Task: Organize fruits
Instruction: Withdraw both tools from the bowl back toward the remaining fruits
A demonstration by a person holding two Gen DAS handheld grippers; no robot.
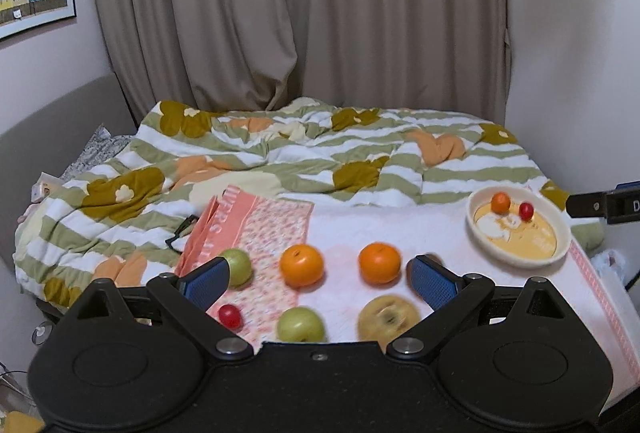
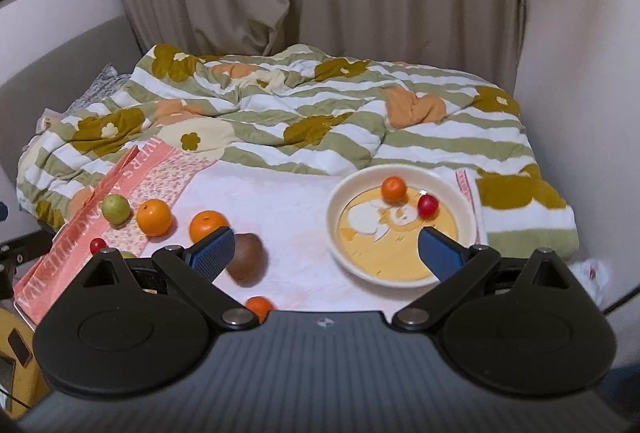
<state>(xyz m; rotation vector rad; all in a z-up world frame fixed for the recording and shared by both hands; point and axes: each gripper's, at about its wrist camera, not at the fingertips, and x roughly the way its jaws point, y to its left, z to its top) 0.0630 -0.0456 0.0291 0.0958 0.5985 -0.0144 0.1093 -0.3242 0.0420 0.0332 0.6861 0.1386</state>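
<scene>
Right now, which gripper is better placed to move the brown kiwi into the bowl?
Probably the right gripper: it is open, with the kiwi beside its left finger and the bowl just ahead. The left gripper faces the oranges instead.

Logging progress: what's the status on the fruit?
Both tools open, empty. Bowl holds small orange and red fruit. Rest loose on towel. Nothing blocking.

Home bedroom: rumpled floral duvet (image 1: 280, 157), drawn curtains (image 1: 296, 5).

Two large oranges (image 1: 301, 265) (image 1: 379, 262), two green apples (image 1: 237, 266) (image 1: 301, 324), one kiwi (image 2: 246, 256), one bowl (image 2: 460, 201) on the bed
</scene>
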